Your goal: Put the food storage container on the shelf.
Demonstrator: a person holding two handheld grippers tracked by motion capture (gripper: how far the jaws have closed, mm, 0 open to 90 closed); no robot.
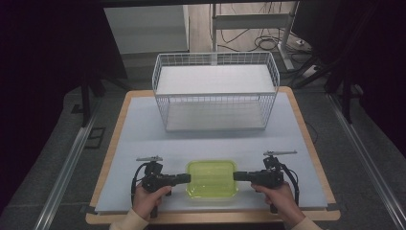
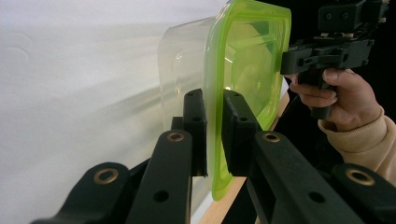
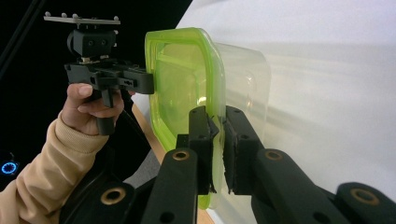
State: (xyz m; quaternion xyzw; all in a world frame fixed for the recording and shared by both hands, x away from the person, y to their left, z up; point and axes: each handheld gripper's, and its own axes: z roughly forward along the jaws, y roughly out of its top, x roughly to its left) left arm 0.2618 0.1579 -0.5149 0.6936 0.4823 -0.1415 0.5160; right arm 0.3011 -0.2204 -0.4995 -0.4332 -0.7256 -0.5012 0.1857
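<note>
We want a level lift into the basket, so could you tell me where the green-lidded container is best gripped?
By the lid's overhanging rim at its two short ends, coming in level from each side. The container lies flat, and its lip is thin enough to pinch; the left gripper and right gripper already clamp it there.

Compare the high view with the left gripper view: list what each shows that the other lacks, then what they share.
High view alone: the wire basket at the table's far side, the table as a whole, and the left gripper seen from above.

Left gripper view alone: a close look at the left jaws clamped on the container's lid rim, one pad on each side, and the clear wall under the green lid.

Both: the container, the right gripper at its opposite rim, and the right hand.
</note>
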